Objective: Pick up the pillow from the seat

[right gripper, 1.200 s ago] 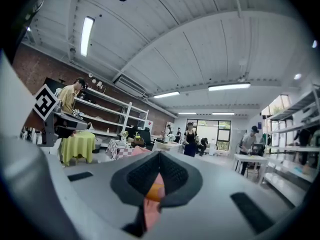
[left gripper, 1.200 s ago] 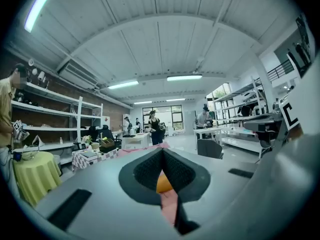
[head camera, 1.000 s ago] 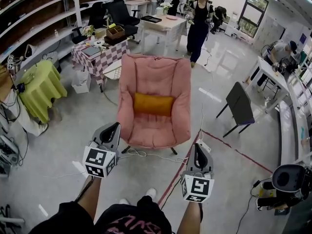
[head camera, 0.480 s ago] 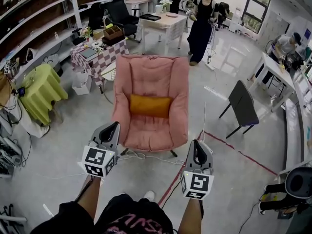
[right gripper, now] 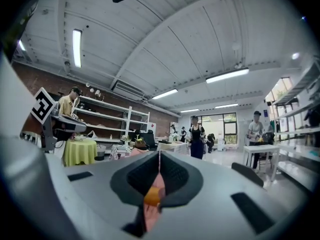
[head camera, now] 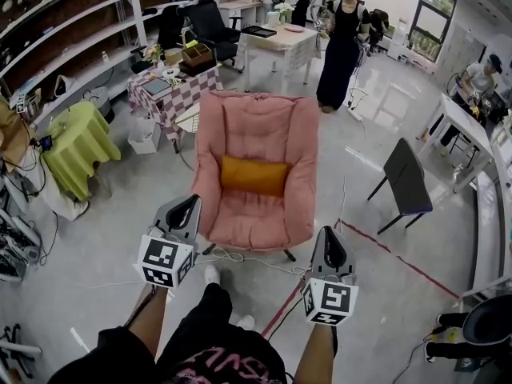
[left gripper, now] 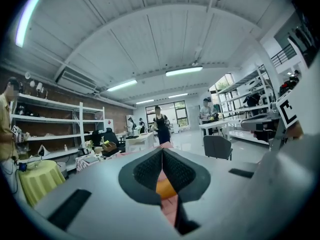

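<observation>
An orange pillow (head camera: 254, 175) lies across the seat of a pink padded armchair (head camera: 253, 131) in the middle of the head view. My left gripper (head camera: 189, 206) is held short of the chair's front left corner, jaws shut and empty. Off the chair's front right, my right gripper (head camera: 330, 242) is also shut with nothing in it. Through the slit of the closed jaws, a sliver of the orange pillow (left gripper: 165, 188) shows in the left gripper view, and the same pillow (right gripper: 151, 197) shows in the right gripper view.
White cables (head camera: 240, 256) trail on the floor under the chair's front. A red floor line (head camera: 384, 246) runs to the right. A dark chair (head camera: 405, 184) stands at right, a checkered table (head camera: 164, 94) and green-draped table (head camera: 74, 138) at left. A person in dark clothes (head camera: 341, 46) stands behind.
The view has shifted slightly and the armchair sits a little nearer. One leg has stepped forward between the grippers. Both grippers stay shut, held the same way.
</observation>
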`<state>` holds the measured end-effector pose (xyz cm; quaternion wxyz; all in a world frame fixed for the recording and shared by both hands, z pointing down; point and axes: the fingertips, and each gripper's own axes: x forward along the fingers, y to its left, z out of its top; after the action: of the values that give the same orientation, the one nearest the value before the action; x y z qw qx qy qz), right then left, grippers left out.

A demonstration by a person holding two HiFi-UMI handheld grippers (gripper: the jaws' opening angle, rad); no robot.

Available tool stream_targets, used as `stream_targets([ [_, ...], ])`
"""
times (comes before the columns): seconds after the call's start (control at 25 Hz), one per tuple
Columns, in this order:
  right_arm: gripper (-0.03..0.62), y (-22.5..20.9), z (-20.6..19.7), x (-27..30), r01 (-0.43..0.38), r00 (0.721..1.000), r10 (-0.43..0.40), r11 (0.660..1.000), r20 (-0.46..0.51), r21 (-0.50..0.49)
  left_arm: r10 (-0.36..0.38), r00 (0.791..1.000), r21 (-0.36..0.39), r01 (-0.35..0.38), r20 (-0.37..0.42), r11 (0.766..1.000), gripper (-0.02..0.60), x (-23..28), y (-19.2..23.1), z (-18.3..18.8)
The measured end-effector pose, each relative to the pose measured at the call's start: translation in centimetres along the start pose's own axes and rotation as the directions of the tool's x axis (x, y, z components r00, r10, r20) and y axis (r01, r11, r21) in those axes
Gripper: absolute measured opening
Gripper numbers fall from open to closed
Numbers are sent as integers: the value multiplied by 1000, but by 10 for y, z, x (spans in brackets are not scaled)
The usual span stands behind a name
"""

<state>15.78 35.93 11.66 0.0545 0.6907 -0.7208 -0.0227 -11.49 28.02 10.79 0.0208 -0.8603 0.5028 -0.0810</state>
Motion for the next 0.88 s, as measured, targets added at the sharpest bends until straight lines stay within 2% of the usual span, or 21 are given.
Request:
stream_targets([
  [0.12, 21, 3, -4, 2, -9, 1000, 9, 1000, -6, -19, 7, 1000, -32, -6, 15, 999, 11, 2, 1, 0],
  [0.24, 21, 6, -3, 9, -15, 1000, 15, 999, -5, -32, 8, 1000, -34, -7, 20, 999, 11, 7, 5, -1],
  [0.6, 21, 14, -9, 36, -17, 1000, 16, 999, -27, -40, -4, 1000, -63, 4, -5, 998, 11, 30, 21, -18],
  [0.76, 21, 20, -15, 55, -20, 999, 15, 994, -41, -112, -12, 1000, -70, 11, -13, 997, 11, 47, 28, -27],
  [0.88, 21, 26, -16, 73, -34, 999, 31, 996, -37, -79, -18, 999, -78, 15, -36, 997, 11, 62, 39, -38],
])
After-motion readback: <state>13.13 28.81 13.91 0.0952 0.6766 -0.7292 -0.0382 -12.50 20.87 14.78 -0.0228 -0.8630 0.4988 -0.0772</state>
